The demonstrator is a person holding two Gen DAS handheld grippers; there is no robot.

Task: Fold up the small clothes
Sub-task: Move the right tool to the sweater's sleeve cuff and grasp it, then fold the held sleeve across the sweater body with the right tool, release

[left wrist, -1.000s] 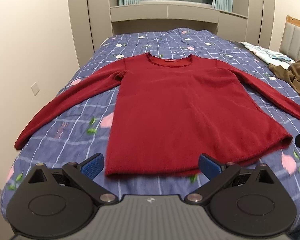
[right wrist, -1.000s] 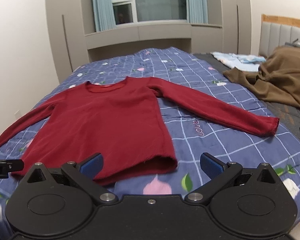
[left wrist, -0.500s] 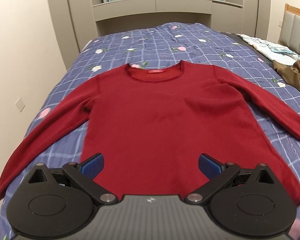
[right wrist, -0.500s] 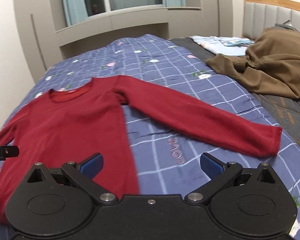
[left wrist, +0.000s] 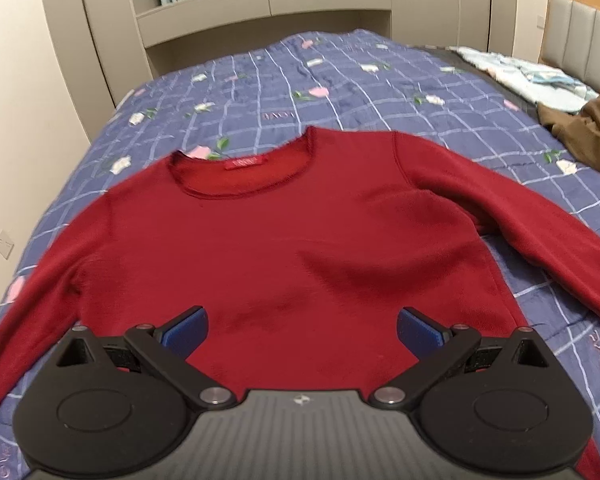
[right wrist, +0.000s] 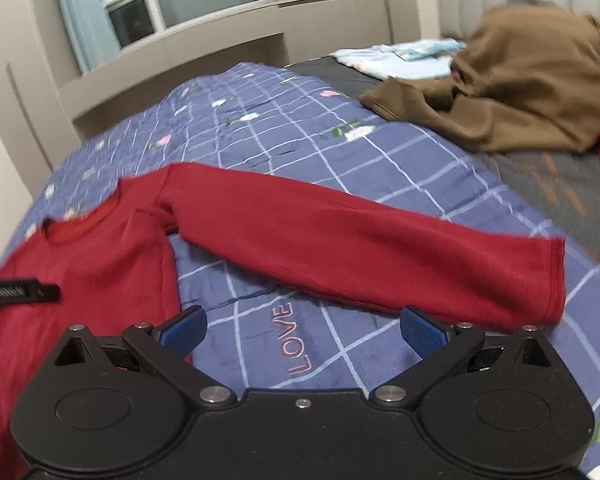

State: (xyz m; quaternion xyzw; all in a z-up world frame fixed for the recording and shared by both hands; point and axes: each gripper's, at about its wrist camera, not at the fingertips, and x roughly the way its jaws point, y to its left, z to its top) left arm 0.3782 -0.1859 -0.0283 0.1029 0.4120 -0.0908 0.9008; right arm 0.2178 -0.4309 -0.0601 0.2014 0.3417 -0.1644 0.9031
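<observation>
both cameras have closed in on the sweater point(left wrist: 284, 240) since a second ago: left view then took in the whole garment with its hem at the tongs, now the hem is out of sight under the left tongs point(left wrist: 302, 330) and the chest fills the frame. right view has swung off the body toward the sleeve point(right wrist: 360, 248).

state: left tongs released, blue pads wide apart, nothing between them, above the lower chest. right tongs point(right wrist: 302, 330) also released and empty, above bare bedspread point(right wrist: 340, 152) with the sleeve running from 10 o'clock to 3 o'clock just beyond the pads.

sweater lies flat, front up, on the bed, neck point(left wrist: 244, 172) at 12 o'clock in the left view, both sleeves spread outward. no fold made yet, by the look of it.

other items: brown garment point(right wrist: 520, 92) and light blue cloth point(right wrist: 404, 56) heaped at 1–2 o'clock in right view, well apart from the sweater.

step in hand (judgement): approach for the first fold, likely sleeves inward.

next move calls for: right tongs down onto the sleeve near the cuff point(right wrist: 552, 280), pinch only the sleeve and not the bedspread, then carry it across the chest. left tongs probably pin or take the other side. frames slightly blurred, so contact height is uncertain.
</observation>
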